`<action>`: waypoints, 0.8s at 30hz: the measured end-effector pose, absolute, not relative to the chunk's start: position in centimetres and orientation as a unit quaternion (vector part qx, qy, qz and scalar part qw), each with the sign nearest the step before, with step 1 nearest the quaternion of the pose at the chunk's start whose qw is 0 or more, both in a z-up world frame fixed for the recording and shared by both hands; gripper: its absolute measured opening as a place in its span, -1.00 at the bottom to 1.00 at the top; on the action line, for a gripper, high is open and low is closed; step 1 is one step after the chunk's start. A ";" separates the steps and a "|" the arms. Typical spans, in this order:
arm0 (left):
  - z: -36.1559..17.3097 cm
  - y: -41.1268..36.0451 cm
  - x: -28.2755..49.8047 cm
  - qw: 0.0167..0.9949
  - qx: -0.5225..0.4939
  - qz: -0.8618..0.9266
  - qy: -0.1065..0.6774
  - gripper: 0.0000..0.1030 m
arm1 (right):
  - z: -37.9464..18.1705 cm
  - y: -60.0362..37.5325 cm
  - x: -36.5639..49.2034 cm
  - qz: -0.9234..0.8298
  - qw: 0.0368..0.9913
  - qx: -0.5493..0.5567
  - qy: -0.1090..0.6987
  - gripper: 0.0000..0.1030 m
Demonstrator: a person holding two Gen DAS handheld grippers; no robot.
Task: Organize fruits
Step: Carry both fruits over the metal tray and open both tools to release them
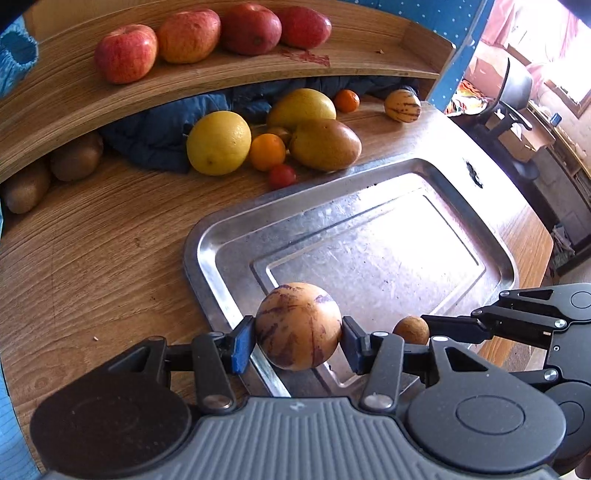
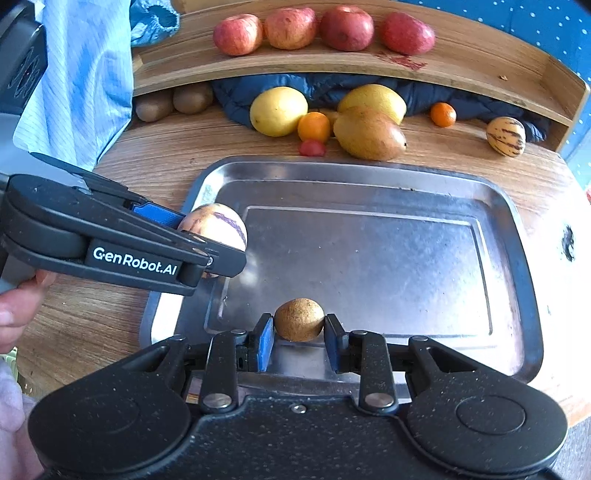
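A metal tray (image 2: pixel 517 258) lies on the wooden table (image 2: pixel 92 314). Behind it sit two lemons (image 2: pixel 279 110), a mango (image 2: pixel 369 134), two oranges (image 2: pixel 314 126), a tomato (image 2: pixel 312 148) and a striped melon (image 2: pixel 506 136) at the right. Two kiwis (image 2: pixel 173 101) lie far left under the shelf (image 2: pixel 461 62), which holds four apples (image 2: pixel 321 31) in a row.

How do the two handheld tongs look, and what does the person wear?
Both tongs are black plastic with silver rivets at the linkage joints and blue pads on the fingertips. The left tongs have a grey ribbed body and white "GenRobot.AI" lettering on the side. The right tongs have a speckled black body. The person wears a light blue sleeve.
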State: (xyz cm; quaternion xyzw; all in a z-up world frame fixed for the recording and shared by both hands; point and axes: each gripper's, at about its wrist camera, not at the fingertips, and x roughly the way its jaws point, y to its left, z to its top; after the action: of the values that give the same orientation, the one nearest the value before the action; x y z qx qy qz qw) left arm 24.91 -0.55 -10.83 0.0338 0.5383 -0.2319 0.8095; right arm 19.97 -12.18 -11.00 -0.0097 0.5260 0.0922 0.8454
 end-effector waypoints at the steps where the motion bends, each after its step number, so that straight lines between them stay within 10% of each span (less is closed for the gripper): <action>1: -10.8 -0.6 24.9 0.810 0.035 -0.233 0.537 0.05 | -11.0 -12.2 19.9 0.090 0.846 -0.008 0.526 -0.38; 9: -9.7 -0.4 24.9 0.822 0.042 -0.234 0.518 0.33 | -10.6 -12.1 19.9 0.085 0.850 -0.005 0.520 -0.12; 18: -8.3 1.4 24.6 0.844 0.037 -0.199 0.496 0.93 | -9.6 -11.7 19.7 0.088 0.848 -0.013 0.522 0.71; 24: -8.1 3.6 24.6 0.845 0.034 -0.172 0.506 0.97 | -9.5 -11.4 19.4 0.088 0.827 -0.029 0.555 0.87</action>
State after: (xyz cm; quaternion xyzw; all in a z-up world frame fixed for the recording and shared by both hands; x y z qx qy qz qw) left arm 24.64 3.61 -8.07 0.0344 0.5059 -0.1715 0.8447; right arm 19.42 -11.41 -9.47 -0.0294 0.5549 0.0878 0.8268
